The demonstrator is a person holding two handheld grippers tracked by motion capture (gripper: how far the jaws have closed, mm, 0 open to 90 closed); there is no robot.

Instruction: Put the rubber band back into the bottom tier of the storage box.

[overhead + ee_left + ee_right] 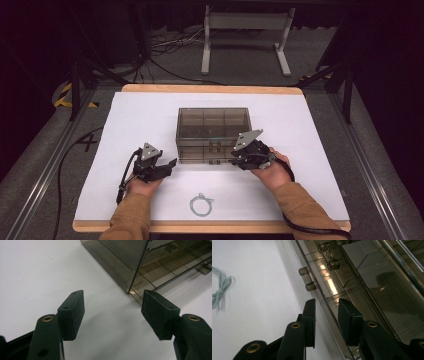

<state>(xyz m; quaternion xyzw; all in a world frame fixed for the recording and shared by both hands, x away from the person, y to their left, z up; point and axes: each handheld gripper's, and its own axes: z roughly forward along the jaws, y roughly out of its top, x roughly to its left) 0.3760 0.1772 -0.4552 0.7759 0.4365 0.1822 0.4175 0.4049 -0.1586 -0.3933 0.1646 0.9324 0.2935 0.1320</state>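
A smoky clear plastic box (pixel 214 131) with several compartments stands in the middle of the white-covered table (pixel 130 125). My left gripper (pixel 169 166) is open just off the box's front left corner. In the left gripper view that corner of the box (pixel 140 277) lies beyond the gap of the wide-open left gripper (pixel 112 297). My right gripper (pixel 234 160) is at the box's front wall, right of its centre. In the right gripper view the right gripper (pixel 326 305) stands narrowly open, its jaws straddling the thin lower front edge of the box (pixel 372 277). Two clear latches (pixel 308 279) sit just ahead.
A small coil of pale green string (pixel 201 204) lies near the table's front edge, also at the left of the right gripper view as the string (pixel 220 291). A white metal frame (pixel 246 37) stands on the floor beyond the table.
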